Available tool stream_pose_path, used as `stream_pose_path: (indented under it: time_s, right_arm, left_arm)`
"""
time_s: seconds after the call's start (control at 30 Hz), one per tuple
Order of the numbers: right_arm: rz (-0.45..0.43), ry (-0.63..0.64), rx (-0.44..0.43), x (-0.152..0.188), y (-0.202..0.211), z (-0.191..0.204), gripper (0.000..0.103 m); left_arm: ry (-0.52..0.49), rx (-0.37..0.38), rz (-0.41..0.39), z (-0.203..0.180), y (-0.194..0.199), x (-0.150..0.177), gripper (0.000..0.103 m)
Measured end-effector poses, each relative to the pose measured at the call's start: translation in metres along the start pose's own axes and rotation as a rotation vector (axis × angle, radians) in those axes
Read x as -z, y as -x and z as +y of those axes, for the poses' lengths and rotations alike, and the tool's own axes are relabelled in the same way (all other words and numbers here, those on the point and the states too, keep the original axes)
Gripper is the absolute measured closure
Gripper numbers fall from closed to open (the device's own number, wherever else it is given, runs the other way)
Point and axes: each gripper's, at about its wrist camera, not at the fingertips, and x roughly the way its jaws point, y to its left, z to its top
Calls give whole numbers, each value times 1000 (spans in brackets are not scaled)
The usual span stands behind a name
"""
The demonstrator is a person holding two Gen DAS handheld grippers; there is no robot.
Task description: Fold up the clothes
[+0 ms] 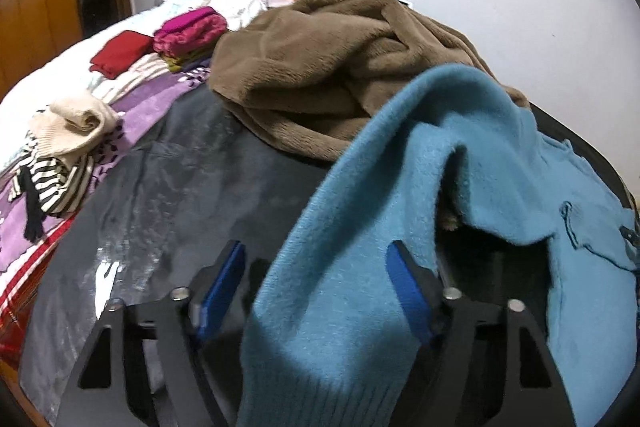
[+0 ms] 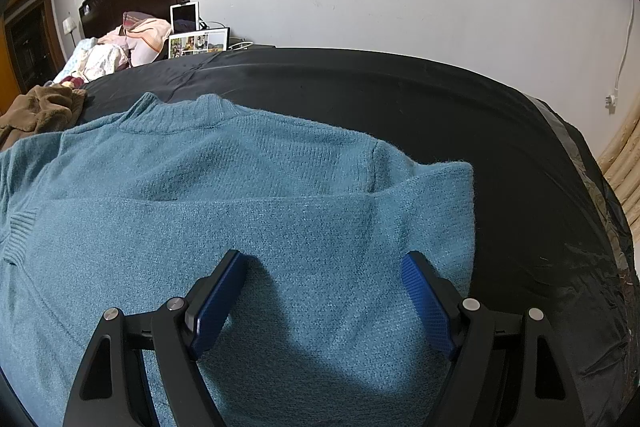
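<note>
A teal knitted sweater [image 2: 248,187] lies flat on a black sheet [image 2: 440,99], collar toward the far side, with its right sleeve folded across the chest. In the left wrist view its other sleeve [image 1: 360,227] arches up and runs down between the jaws of my left gripper [image 1: 316,271]. The right blue pad [image 1: 408,287] lies against the cloth, while a dark gap separates the left pad [image 1: 224,287] from it. My right gripper [image 2: 324,279] hovers open just over the sweater's body, with nothing between its fingers.
A brown fleece garment [image 1: 328,67] is heaped on the black sheet beside the sweater. Folded red [image 1: 120,55] and magenta [image 1: 188,31] clothes, plus a cream and striped pile [image 1: 68,147], rest on the bed further left. Headboard, pillows and a photo frame [image 2: 198,43] stand behind.
</note>
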Motion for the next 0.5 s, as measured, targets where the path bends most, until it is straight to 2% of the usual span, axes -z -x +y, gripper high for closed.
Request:
stream_pose_path:
  time_s: [0.07,0.1,0.17,0.2,0.23,0.37,0.5]
  right_arm:
    - [0,0,-1,0,0,0,21]
    - [0,0,-1,0,0,0,21]
    - [1,-1,-1,0,0,0,21]
    - [1,-1,-1,-1,0,1,21]
    - [0,-1,-1,0,-1,1,21]
    - [1,-1,-1,0,0,1,21]
    - [1,0,0,0,1,0,21]
  left_arm:
    - [-2,14,17,0,-4,-1,48]
    - [-3,18,23,0,-6,-1,51]
    - [4,19,19,2,-6,-1,69]
    - [20,36,22,4,-6,-1,75]
    - [34,51,24,5,-5,-1,85]
    - [95,76,11,9,4,-1,92]
    - [172,113,-11,11,22,-4,95]
